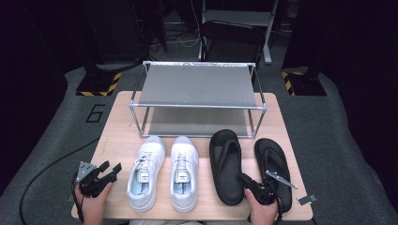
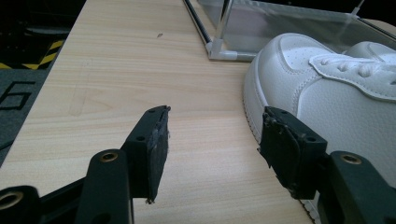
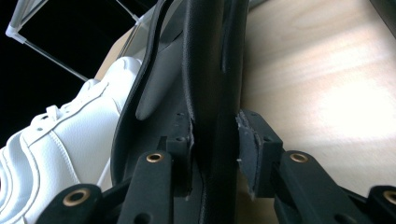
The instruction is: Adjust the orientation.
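Two white sneakers, the left one point(image 1: 145, 176) and the right one point(image 1: 183, 173), stand side by side at the table's front. To their right lie two black sandals. My right gripper point(image 1: 242, 178) grips the heel-side rim of the left black sandal point(image 1: 226, 159). In the right gripper view that sandal's edge point(image 3: 205, 70) runs between both pads of the right gripper point(image 3: 215, 140). The other sandal point(image 1: 272, 164) lies just right of that hand. My left gripper point(image 1: 111, 169) stands open left of the left sneaker point(image 2: 327, 84), and the left gripper point(image 2: 212, 135) has bare table between its jaws.
A two-shelf metal shoe rack point(image 1: 199, 105) stands across the back of the wooden table point(image 1: 117, 136), both shelves bare; its front corner post point(image 2: 219, 46) is close ahead of the left gripper. A small grey piece point(image 1: 305, 200) lies at the front right corner. A chair point(image 1: 230, 40) stands behind.
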Tool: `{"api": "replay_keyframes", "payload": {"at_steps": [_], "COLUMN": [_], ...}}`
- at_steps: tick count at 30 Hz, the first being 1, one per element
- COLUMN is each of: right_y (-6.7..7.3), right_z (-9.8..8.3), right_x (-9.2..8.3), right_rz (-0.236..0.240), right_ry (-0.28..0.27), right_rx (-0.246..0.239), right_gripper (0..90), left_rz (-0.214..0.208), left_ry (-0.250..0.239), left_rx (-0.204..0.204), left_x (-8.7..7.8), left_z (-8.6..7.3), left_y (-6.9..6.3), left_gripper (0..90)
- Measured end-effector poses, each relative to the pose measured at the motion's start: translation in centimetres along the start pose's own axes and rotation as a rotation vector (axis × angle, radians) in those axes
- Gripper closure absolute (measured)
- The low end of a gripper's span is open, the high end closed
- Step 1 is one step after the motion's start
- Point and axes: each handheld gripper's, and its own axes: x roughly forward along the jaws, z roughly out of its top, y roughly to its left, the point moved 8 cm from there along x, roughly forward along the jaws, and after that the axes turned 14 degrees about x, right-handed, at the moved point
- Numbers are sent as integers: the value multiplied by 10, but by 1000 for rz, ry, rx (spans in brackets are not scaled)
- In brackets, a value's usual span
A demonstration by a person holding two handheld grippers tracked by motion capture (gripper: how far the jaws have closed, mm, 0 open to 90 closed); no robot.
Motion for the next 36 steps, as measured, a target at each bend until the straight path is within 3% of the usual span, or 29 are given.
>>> {"api": "replay_keyframes", "payload": {"at_steps": [8, 16, 30, 36], "right_y": [11, 16, 30, 38], "right_z": [6, 13, 28, 30], "right_x": [11, 22, 32, 41], "right_rz": [11, 27, 38, 41], "right_ry": [-24, -35, -53, -44], "right_rx": [5, 47, 15, 28], "right_gripper": [669, 670, 670, 671], "left_rz": [-2, 0, -5, -4], "left_ry": [0, -3, 1, 0], "left_rx": [-1, -7, -9, -7], "left_x": [0, 0, -1, -1], "left_z": [0, 0, 0, -1], "left_y": [1, 2, 1, 2], "left_gripper": [419, 419, 419, 419]}}
